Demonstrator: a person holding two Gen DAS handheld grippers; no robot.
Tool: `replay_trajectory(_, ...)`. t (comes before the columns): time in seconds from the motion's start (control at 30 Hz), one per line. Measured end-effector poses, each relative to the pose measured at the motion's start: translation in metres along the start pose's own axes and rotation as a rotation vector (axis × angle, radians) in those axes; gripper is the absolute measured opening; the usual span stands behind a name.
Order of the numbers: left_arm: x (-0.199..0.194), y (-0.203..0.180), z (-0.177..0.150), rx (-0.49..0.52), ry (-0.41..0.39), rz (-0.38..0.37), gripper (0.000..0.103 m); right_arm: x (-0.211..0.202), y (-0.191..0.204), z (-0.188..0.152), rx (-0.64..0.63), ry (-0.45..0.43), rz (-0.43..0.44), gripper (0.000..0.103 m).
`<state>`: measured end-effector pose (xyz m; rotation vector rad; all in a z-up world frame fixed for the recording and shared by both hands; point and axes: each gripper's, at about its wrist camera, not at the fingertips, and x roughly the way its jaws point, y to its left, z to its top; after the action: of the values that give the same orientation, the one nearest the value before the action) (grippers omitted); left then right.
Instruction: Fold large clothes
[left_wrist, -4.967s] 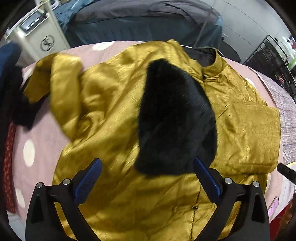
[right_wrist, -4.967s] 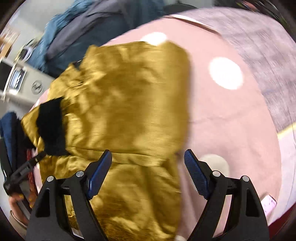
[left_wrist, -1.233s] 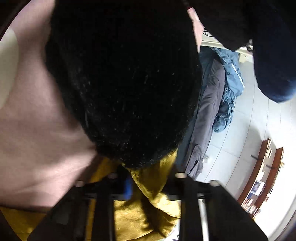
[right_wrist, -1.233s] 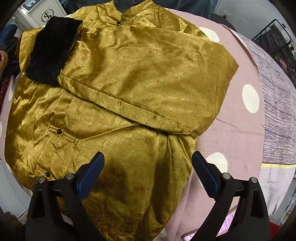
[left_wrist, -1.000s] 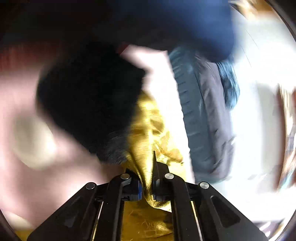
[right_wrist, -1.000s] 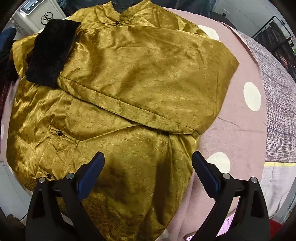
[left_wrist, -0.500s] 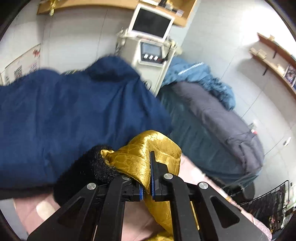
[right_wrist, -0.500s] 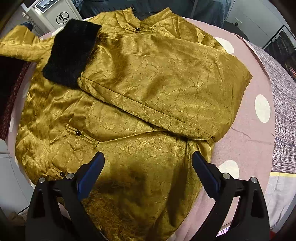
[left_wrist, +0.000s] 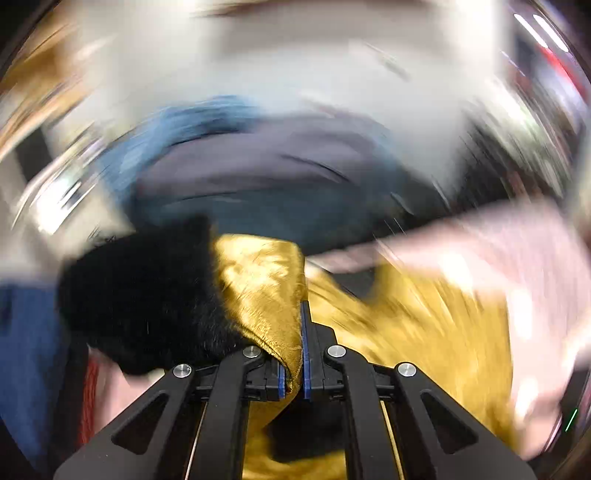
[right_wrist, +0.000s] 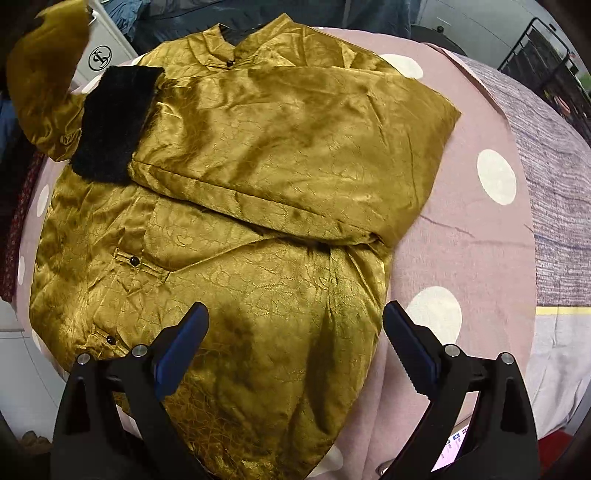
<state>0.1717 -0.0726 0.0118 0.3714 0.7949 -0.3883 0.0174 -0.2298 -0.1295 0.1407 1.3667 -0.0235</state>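
A gold satin jacket (right_wrist: 258, 206) lies spread on a pink dotted blanket (right_wrist: 465, 236). Its right sleeve is folded across the chest, with the black fur cuff (right_wrist: 114, 125) at the upper left. My left gripper (left_wrist: 293, 354) is shut on the gold left sleeve (left_wrist: 266, 288) beside its black fur cuff (left_wrist: 144, 291) and holds it up in the air; that view is motion-blurred. The raised sleeve also shows in the right wrist view (right_wrist: 44, 77) at the top left. My right gripper (right_wrist: 295, 343) is open and empty above the jacket's hem.
A white machine (right_wrist: 107, 51) stands behind the blanket at the left. Dark blue and grey bedding (left_wrist: 266, 177) lies behind. A grey striped cover (right_wrist: 554, 184) borders the blanket on the right, with a black wire rack (right_wrist: 543, 48) beyond.
My left gripper, shut on the left sleeve, has swung it up and round towards the jacket. My right gripper has stayed open, hovering over the hem.
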Motion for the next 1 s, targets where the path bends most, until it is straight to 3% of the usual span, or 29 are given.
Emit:
replay_trajectory(0.03,0.017,-0.031,-0.011,0.065,0.062,-0.03,0.006,0.0,-0.001,0.001,0.005,-0.002,0.0,0.094)
replay_trajectory(0.1,0.052,-0.068,-0.033,0.103,0.202,-0.08,0.008,-0.003,-0.006,0.0,0.02,-0.01,-0.003,0.094)
replay_trajectory(0.13,0.078,-0.087,-0.052,0.129,0.306,-0.08,0.009,-0.003,-0.009,-0.001,0.03,-0.01,-0.005,0.094)
replay_trajectory(0.17,0.093,-0.099,-0.065,0.165,0.348,-0.055,0.011,-0.003,-0.013,-0.002,0.041,-0.008,-0.008,0.094)
replay_trajectory(0.27,0.112,-0.121,-0.09,0.26,0.393,-0.023,0.014,-0.003,-0.023,-0.005,0.07,-0.001,-0.014,0.094)
replay_trajectory(0.4,0.112,-0.117,-0.093,0.238,0.415,-0.035,0.018,-0.001,-0.034,-0.006,0.092,0.002,-0.018,0.094)
replay_trajectory(0.47,0.109,-0.114,-0.086,0.221,0.419,-0.036,0.035,0.001,-0.039,-0.002,0.107,0.002,-0.014,0.094)
replay_trajectory(0.53,0.099,-0.106,-0.083,0.2,0.393,-0.019,0.067,0.001,-0.041,0.004,0.113,-0.001,-0.006,0.094)
replay_trajectory(0.57,0.087,-0.105,-0.081,0.19,0.369,-0.017,0.072,0.001,-0.041,0.007,0.112,-0.004,-0.004,0.094)
replay_trajectory(0.63,0.069,-0.095,-0.083,0.146,0.311,-0.054,0.09,-0.001,-0.038,0.017,0.104,-0.015,0.001,0.094)
replay_trajectory(0.67,0.057,-0.09,-0.086,0.116,0.288,-0.077,0.092,-0.003,-0.037,0.021,0.101,-0.028,0.006,0.094)
replay_trajectory(0.73,0.04,-0.075,-0.096,0.042,0.269,-0.086,0.094,-0.009,-0.034,0.029,0.099,-0.055,0.016,0.094)
replay_trajectory(0.83,0.037,-0.048,-0.112,-0.077,0.317,-0.052,0.094,-0.02,-0.034,0.041,0.108,-0.122,0.033,0.094)
replay_trajectory(0.93,0.028,-0.008,-0.142,-0.306,0.38,-0.017,0.094,-0.034,-0.029,0.06,0.086,-0.224,0.041,0.094)
replay_trajectory(1.0,0.021,0.01,-0.157,-0.406,0.402,-0.003,0.094,-0.031,-0.019,0.075,0.033,-0.233,0.026,0.09)
